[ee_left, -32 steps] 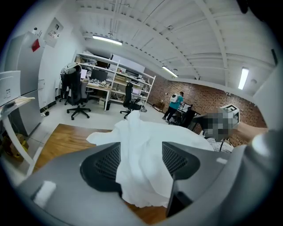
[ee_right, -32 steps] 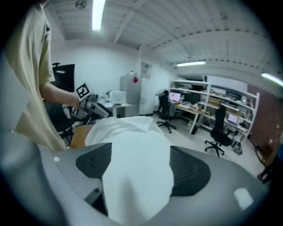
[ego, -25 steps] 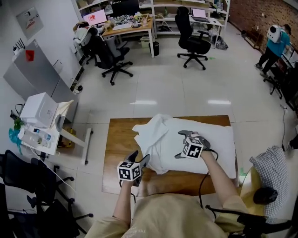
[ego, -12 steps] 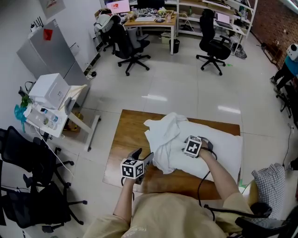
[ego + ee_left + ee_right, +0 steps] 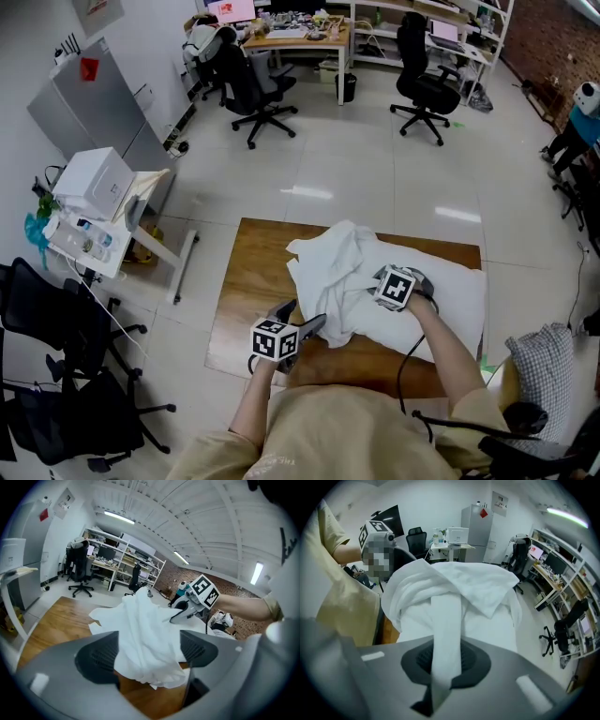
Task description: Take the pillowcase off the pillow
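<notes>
The white pillow (image 5: pixel 450 300) lies on the wooden table (image 5: pixel 246 281). Its white pillowcase (image 5: pixel 330 272) is bunched up in a heap over the pillow's left end. My right gripper (image 5: pixel 382 276) rests on the heap's right side. It is shut on a narrow fold of the pillowcase (image 5: pixel 445 620), which runs straight through my right gripper (image 5: pixel 446 657). My left gripper (image 5: pixel 302 321) is at the heap's near left corner. Its jaws are opening, and the hanging edge of the pillowcase (image 5: pixel 145 639) still lies between them in the left gripper (image 5: pixel 149 652) view.
A white cabinet with a printer (image 5: pixel 94 187) stands left of the table. Black office chairs (image 5: pixel 253 89) and desks fill the far room. A checked cushion (image 5: pixel 539 356) sits at the near right, and a black chair (image 5: pixel 56 394) at the near left.
My right gripper came down from over the pillow and closed on a fold of the pillowcase. The left gripper's jaws widened around the cloth edge. The heap shifted slightly.
</notes>
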The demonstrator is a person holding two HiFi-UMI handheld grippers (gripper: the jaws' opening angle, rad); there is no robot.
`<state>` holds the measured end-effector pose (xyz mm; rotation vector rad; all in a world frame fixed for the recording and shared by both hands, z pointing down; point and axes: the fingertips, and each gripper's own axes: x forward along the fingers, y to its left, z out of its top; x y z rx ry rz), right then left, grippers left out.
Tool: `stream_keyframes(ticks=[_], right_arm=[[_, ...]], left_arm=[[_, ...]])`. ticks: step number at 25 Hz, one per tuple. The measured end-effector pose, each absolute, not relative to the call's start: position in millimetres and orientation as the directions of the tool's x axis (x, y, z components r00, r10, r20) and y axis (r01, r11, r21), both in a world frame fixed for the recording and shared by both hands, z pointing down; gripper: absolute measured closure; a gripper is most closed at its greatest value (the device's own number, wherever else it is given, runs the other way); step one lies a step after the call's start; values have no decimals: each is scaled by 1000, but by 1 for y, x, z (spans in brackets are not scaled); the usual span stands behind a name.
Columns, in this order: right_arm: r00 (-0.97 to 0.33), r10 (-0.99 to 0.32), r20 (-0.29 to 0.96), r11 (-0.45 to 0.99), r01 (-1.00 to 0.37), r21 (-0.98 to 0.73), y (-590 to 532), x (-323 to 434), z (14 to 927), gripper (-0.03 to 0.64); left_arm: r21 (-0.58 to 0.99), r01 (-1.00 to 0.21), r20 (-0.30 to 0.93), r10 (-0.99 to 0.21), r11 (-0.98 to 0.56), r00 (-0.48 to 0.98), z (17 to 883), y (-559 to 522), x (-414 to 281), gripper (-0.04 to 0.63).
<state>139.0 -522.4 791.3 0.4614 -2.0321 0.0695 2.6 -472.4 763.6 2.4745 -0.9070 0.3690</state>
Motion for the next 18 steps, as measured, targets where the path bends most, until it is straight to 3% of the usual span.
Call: stream_keyframes(ticks=[1, 2, 5, 8, 10, 14, 16, 18], right_arm=[[-400, -317, 860, 919, -354, 174, -525, 143, 789, 591], [-380, -333, 863, 914, -356, 196, -526, 148, 790, 591], [-346, -348, 871, 908, -355, 222, -528, 158, 791, 594], [-336, -345, 876, 911, -345, 226, -525, 161, 784, 600], [-381, -286, 879, 931, -330, 160, -512, 155, 790, 603], [-465, -218, 858, 954, -285, 88, -491, 140, 792, 607], [-472, -195, 860, 962, -264, 73, -484, 142, 786, 609], [-488, -153, 860, 973, -227, 45, -478, 147, 783, 609]], left_arm=[[344, -645, 419, -503, -682, 756, 774, -466, 10, 152], [331, -633, 454, -471, -699, 757, 789, -459, 17, 123], [238, -627, 580, -410, -742, 705, 840, -443, 30, 136], [146, -674, 614, -468, -724, 635, 863, -449, 25, 404], [139, -675, 611, -473, -725, 634, 872, -454, 22, 457], [223, -685, 629, -435, -693, 645, 888, -466, -24, 499], [227, -775, 638, -512, -590, 576, 888, -491, -80, 563], [183, -855, 647, -595, -485, 476, 882, -521, -133, 574]])
